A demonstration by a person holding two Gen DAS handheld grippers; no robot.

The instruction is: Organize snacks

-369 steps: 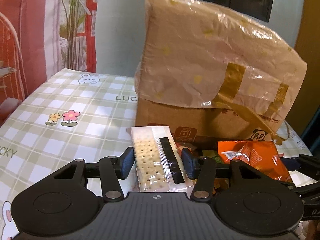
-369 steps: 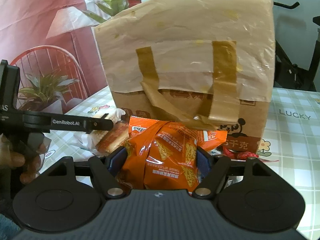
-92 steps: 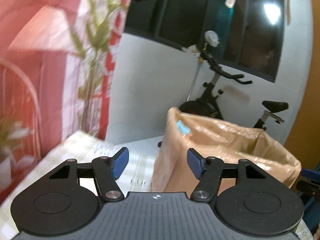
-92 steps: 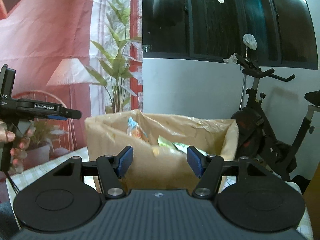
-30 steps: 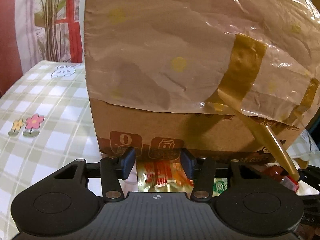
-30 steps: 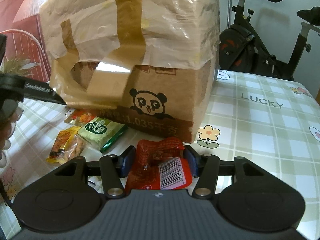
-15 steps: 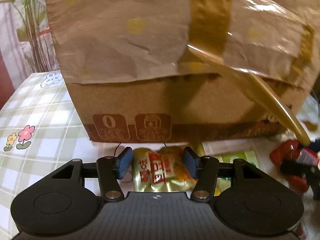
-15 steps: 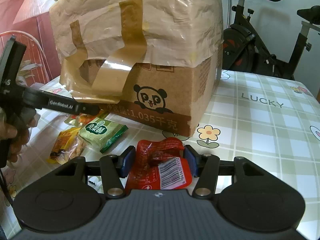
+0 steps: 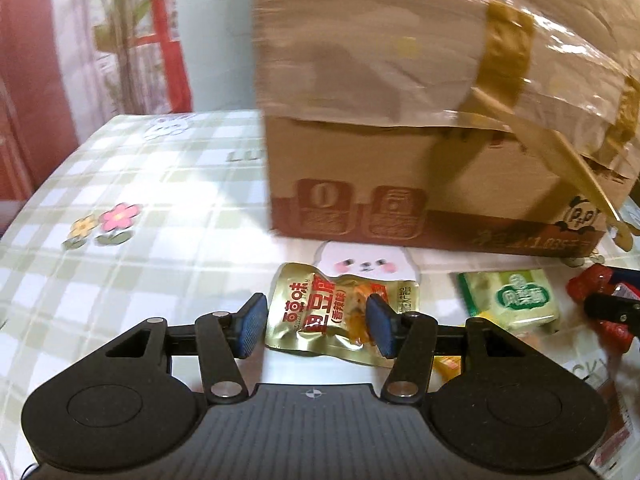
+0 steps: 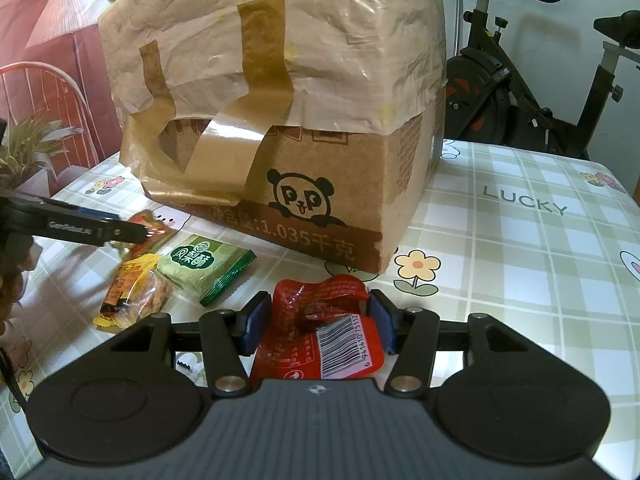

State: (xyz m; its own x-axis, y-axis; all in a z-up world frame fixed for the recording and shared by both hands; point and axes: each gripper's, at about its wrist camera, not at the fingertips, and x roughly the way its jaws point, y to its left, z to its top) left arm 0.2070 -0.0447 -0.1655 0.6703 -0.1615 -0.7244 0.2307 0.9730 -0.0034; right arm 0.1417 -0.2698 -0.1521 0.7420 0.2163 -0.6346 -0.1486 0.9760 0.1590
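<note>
A gold snack packet [image 9: 320,312] lies flat on the checked tablecloth in front of the cardboard box [image 9: 400,200]. My left gripper [image 9: 316,326] straddles it with its jaws open; the left pad stands clear of the packet's edge. In the right wrist view, a red snack packet [image 10: 320,328] with a barcode sits crumpled between the pads of my right gripper [image 10: 316,324], which is shut on it. The same view shows the left gripper [image 10: 120,232] at the left, over the gold packet. The box is lined with a tan plastic bag [image 10: 320,40] folded over its rim.
A green packet [image 10: 204,260] and a yellow-orange packet [image 10: 136,292] lie between the two grippers, close to the box front. The tablecloth [image 10: 520,260] stretches bare to the right. An exercise bike [image 10: 520,80] stands behind the table.
My left gripper's jaws have widened around the gold packet and the hand has drawn back from the box, leaving the packet on the table. The right gripper and red packet have not moved.
</note>
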